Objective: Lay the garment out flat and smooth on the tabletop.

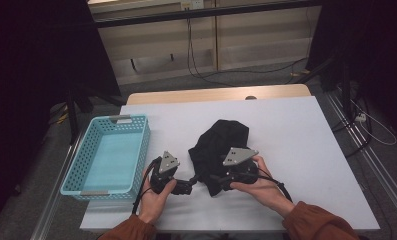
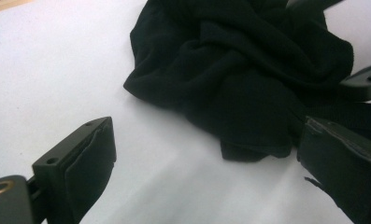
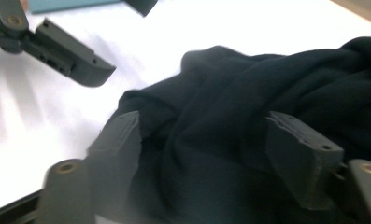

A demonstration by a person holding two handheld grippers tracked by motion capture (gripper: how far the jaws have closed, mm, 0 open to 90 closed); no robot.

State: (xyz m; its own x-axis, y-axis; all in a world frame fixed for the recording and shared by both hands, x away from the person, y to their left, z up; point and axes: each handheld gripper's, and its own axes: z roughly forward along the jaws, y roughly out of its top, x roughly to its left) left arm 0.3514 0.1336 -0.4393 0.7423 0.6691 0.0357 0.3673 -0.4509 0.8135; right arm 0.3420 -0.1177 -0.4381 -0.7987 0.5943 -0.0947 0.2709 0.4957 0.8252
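A crumpled black cloth (image 1: 221,142) lies on the white table (image 1: 296,130), a little right of the middle. My right gripper (image 1: 213,180) reaches into its near edge. In the right gripper view its jaws (image 3: 206,135) stand apart with a thick fold of the cloth (image 3: 267,84) between them. My left gripper (image 1: 188,186) lies low on the table just left of the cloth. Its jaws (image 2: 206,140) are wide open over bare table, and the cloth (image 2: 239,70) begins right in front of them. One jaw of the left gripper (image 3: 75,65) appears in the right gripper view.
A light blue perforated basket (image 1: 118,119) stands empty at the table's left edge, close to my left hand. A wooden strip (image 1: 216,94) borders the far edge of the table, with cables on the floor behind. A stretch of white table lies right of the cloth.
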